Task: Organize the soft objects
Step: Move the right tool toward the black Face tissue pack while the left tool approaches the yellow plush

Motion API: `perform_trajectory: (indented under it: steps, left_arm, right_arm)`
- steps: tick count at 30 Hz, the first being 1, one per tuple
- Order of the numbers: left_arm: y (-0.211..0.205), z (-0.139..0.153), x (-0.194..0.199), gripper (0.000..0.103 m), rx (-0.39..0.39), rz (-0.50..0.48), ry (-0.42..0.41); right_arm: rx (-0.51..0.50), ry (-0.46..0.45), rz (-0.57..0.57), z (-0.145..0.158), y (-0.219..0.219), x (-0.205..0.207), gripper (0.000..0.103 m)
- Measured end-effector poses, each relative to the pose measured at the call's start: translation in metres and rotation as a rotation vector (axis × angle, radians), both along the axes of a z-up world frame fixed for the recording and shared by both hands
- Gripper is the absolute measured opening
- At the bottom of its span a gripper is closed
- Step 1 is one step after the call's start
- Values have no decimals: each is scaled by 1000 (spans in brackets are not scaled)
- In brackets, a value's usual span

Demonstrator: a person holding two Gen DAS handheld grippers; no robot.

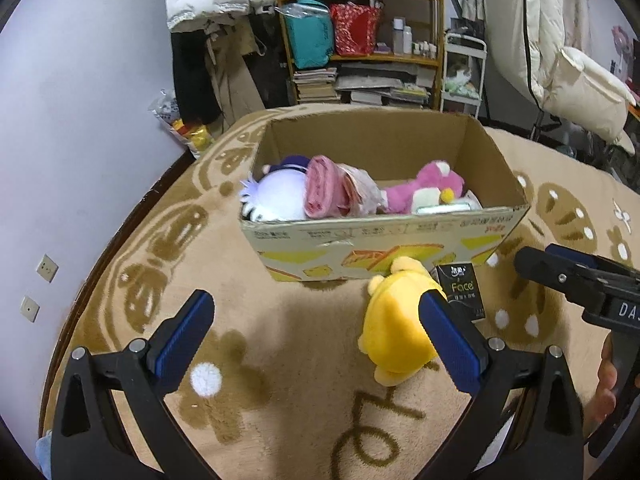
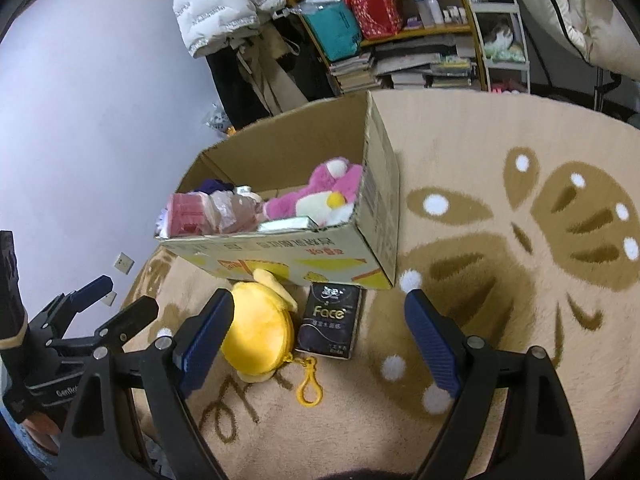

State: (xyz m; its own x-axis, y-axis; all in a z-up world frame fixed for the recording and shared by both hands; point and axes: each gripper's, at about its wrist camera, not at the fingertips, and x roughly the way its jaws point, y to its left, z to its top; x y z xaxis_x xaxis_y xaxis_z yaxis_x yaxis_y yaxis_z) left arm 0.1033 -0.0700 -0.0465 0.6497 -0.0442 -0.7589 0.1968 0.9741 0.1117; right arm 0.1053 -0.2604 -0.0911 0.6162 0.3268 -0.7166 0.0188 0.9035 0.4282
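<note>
A cardboard box [image 1: 384, 236] [image 2: 372, 184] stands on the carpet. It holds a white plush [image 1: 280, 196], a pink pack [image 1: 324, 192] [image 2: 188, 216] and a pink plush [image 1: 428, 188] [image 2: 320, 196]. A yellow plush pouch [image 1: 396, 324] [image 2: 256, 328] with a yellow clip [image 2: 309, 384] lies in front of the box, beside a black Face tissue pack [image 1: 460, 288] [image 2: 330, 320]. My left gripper [image 1: 316, 332] is open, its right finger over the pouch. My right gripper [image 2: 320, 340] is open above the tissue pack and pouch. Each gripper shows in the other's view: the right one [image 1: 576, 280], the left one [image 2: 116, 300].
A beige patterned carpet [image 2: 500, 240] covers the floor. A shelf with books, bags and bottles [image 1: 360, 40] stands behind the box. Coats hang at the wall [image 1: 208, 0]. A white cart [image 1: 464, 72] and a padded chair [image 1: 568, 60] stand at the right.
</note>
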Motion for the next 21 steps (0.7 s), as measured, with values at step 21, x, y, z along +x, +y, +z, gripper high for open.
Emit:
perform_trajectory:
  steps: [21]
  left_arm:
    - [-40,-52,20,101,53,-141,120]
  right_arm:
    - [31,111,45,-40,-2,29,91]
